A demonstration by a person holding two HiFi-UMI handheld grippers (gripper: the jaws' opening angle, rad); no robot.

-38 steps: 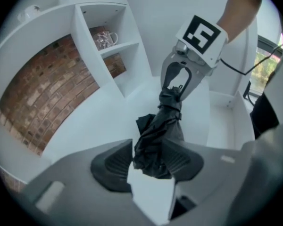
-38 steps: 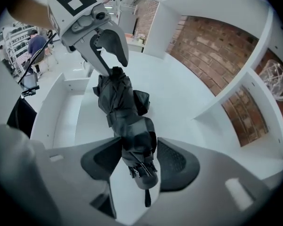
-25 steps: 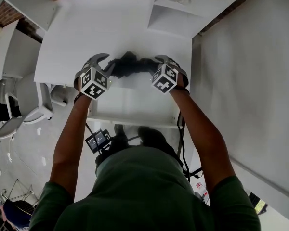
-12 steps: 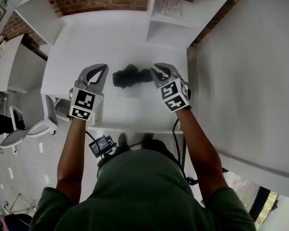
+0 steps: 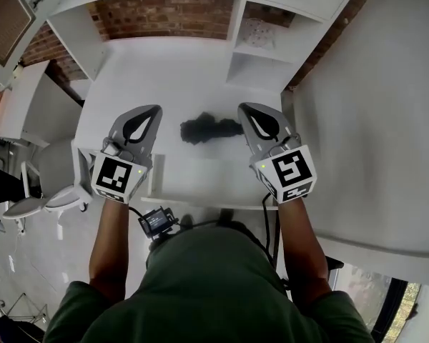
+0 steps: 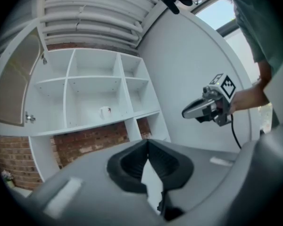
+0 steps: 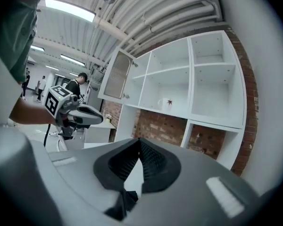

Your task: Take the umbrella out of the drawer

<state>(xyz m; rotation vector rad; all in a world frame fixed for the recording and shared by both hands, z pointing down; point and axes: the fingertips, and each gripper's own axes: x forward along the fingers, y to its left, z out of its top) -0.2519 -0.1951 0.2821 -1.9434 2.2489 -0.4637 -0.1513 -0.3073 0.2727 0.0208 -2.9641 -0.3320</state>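
Observation:
The black folded umbrella (image 5: 209, 128) lies on the white tabletop (image 5: 164, 70), with neither gripper touching it. In the head view my left gripper (image 5: 149, 110) hovers to its left and my right gripper (image 5: 245, 108) to its right, both raised towards the camera and pointing roughly level. The left gripper (image 6: 147, 143) is shut with nothing between its pads. The right gripper (image 7: 139, 141) has just been closing and is now shut, also empty. A white drawer (image 5: 207, 200) stands pulled out at the table's near edge.
White cubby shelves (image 5: 272, 48) stand against a brick wall behind the table, and a white mug (image 6: 104, 111) sits on one shelf. A white wall (image 5: 372, 120) runs along the right. An office chair (image 5: 53, 184) stands on the left. A few people stand far off in the right gripper view.
Both grippers have lifted away from the umbrella and towards the camera, and their jaws have gone from open to shut. The umbrella stays on the tabletop.

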